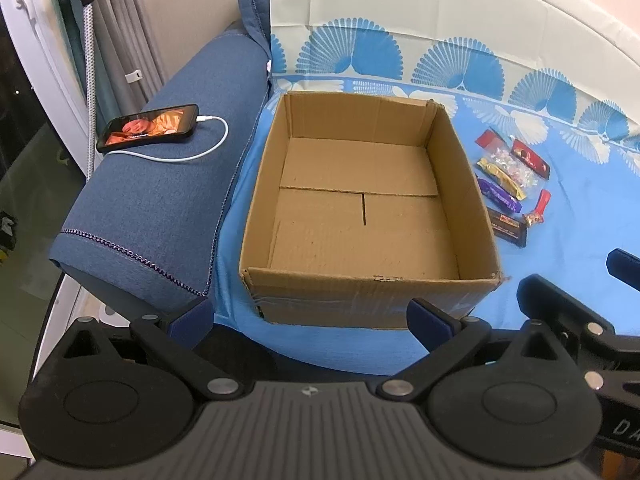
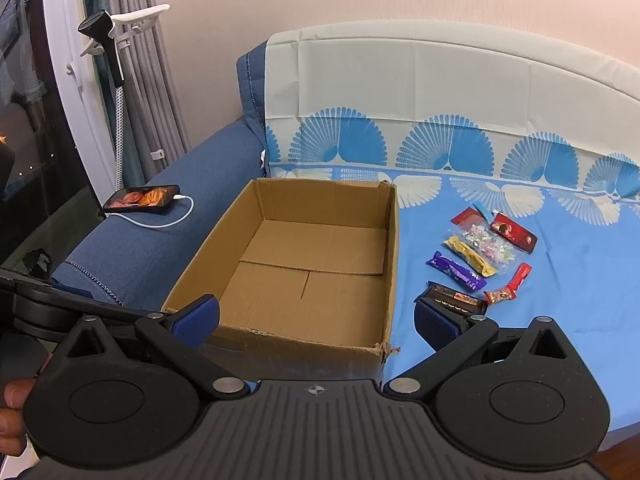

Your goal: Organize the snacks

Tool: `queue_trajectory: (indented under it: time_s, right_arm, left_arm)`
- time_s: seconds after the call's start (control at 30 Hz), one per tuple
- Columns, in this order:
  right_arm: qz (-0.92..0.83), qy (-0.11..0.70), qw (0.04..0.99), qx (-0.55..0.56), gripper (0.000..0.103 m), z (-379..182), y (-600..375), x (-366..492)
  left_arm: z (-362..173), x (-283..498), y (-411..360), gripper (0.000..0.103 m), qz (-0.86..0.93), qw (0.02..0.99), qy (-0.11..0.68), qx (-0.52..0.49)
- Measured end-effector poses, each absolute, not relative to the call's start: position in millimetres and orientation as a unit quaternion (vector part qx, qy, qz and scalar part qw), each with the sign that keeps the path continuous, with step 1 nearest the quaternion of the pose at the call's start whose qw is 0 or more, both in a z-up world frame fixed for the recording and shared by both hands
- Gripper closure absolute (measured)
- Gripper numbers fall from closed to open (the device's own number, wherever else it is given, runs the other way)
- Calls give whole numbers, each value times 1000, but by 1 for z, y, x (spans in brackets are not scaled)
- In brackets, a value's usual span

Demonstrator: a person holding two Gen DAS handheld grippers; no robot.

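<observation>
An open cardboard box (image 1: 452,168) (image 2: 394,248) with nothing inside sits on the blue sheet. To its right lies a cluster of snacks: a dark chocolate bar (image 1: 508,227) (image 2: 454,298), a purple bar (image 1: 500,194) (image 2: 456,270), a yellow bar (image 1: 502,174) (image 2: 472,256), a clear candy bag (image 1: 514,164) (image 2: 486,242), a red packet (image 1: 530,158) (image 2: 514,232) and a small red wrapper (image 1: 538,210) (image 2: 508,286). My left gripper (image 1: 312,316) is open before the box's near wall. My right gripper (image 2: 318,320) is open over the box's near right corner, holding nothing.
A phone (image 1: 148,127) (image 2: 142,198) with a white charging cable rests on the blue sofa armrest (image 1: 160,208) left of the box. A patterned sheet (image 2: 560,280) covers the seat and backrest. Curtains and a glass door stand at far left. A hand (image 2: 12,412) shows at lower left.
</observation>
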State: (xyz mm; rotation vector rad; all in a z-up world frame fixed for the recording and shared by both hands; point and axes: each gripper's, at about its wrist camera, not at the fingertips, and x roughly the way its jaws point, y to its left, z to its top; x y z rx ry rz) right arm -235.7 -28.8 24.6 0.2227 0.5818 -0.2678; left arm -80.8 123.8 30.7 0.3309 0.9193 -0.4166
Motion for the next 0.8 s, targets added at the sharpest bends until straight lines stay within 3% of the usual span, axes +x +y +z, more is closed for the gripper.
queue_trajectory:
  time_s: [0.47,0.8]
  right_arm:
    - [-160,293,928,165,0,1,-65,-235]
    - [-257,298,898,195,0,-45,-152,-237]
  left_arm:
    - [15,-73,102,0,-192,846,458,192]
    - [8,-58,72,0,-178,836,474,211]
